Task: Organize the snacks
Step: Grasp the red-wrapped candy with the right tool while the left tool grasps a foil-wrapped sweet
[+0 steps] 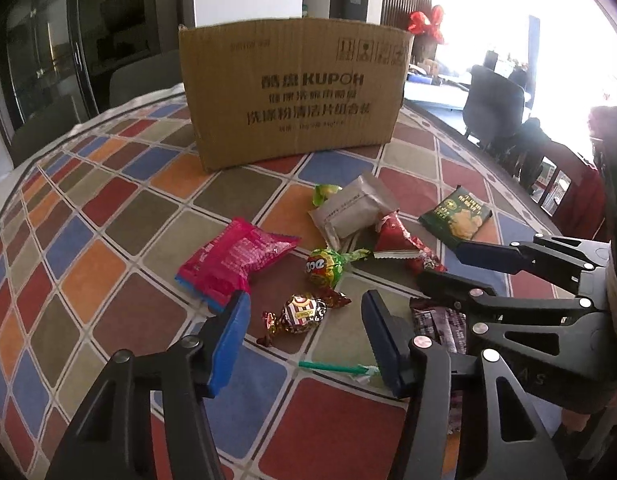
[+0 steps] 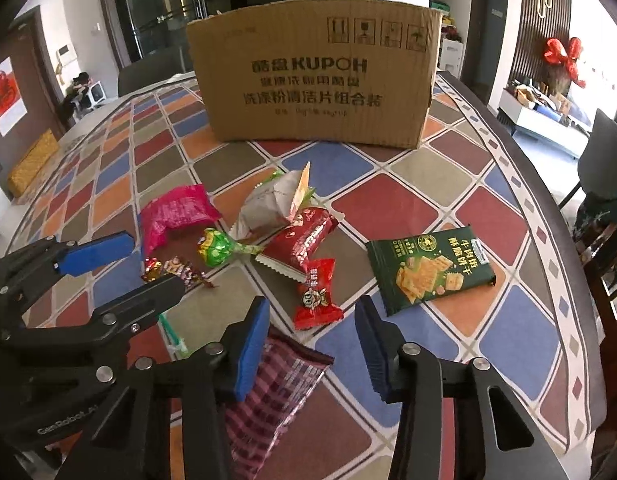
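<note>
Snacks lie scattered in front of a cardboard box [image 1: 292,92] on the tiled table. My left gripper [image 1: 304,336] is open and empty just above a brown striped candy [image 1: 302,314], with a pink packet [image 1: 232,260] to its left and a green lollipop [image 1: 326,266] beyond. My right gripper [image 2: 310,344] is open and empty over a purple checked packet [image 2: 276,392], just short of a small red packet [image 2: 316,296]. A green cracker packet [image 2: 428,268], a red wafer packet [image 2: 302,242] and a grey packet [image 2: 270,206] lie further on.
The box [image 2: 316,80] stands upright at the table's far side. A green stick [image 1: 332,368] lies between the grippers. The table edge [image 2: 548,216] curves along the right, with chairs beyond it.
</note>
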`<act>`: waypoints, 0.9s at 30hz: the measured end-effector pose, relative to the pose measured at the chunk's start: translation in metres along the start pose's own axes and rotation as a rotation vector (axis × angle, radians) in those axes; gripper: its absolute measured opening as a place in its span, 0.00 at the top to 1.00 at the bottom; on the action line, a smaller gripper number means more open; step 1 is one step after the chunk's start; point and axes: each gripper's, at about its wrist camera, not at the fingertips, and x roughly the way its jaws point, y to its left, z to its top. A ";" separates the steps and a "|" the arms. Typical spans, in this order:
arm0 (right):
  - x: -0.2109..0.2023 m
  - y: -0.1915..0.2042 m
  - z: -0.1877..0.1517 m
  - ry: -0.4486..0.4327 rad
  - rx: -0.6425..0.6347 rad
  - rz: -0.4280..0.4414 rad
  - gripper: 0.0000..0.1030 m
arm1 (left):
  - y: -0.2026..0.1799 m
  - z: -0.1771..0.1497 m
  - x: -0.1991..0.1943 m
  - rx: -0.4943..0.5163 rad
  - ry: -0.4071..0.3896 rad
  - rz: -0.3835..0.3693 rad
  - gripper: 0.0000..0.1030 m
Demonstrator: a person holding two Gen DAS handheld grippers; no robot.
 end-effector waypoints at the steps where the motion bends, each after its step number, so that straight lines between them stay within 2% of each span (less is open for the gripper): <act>1: 0.002 0.000 0.001 0.001 -0.002 -0.001 0.57 | 0.001 0.000 0.003 -0.004 0.008 -0.007 0.45; 5: 0.012 0.000 0.003 0.023 -0.004 0.002 0.60 | 0.002 0.000 0.011 -0.007 0.028 -0.008 0.48; 11: 0.021 -0.002 0.005 0.036 0.007 -0.004 0.62 | 0.005 0.002 0.022 -0.028 0.053 -0.015 0.59; 15: 0.023 -0.003 0.007 0.035 0.009 -0.011 0.68 | 0.006 0.002 0.024 -0.036 0.062 -0.017 0.69; 18: 0.023 -0.004 0.007 0.034 0.002 -0.025 0.74 | 0.007 0.002 0.024 -0.046 0.067 -0.021 0.72; 22: 0.020 -0.005 0.006 0.035 0.012 -0.016 0.78 | 0.006 0.004 0.020 -0.053 0.060 -0.022 0.76; 26: 0.015 -0.005 0.005 0.032 0.016 -0.004 0.79 | 0.005 0.007 0.013 -0.056 0.044 -0.025 0.82; 27: 0.013 -0.004 0.005 0.029 0.016 0.000 0.79 | 0.004 0.007 0.012 -0.055 0.039 -0.022 0.87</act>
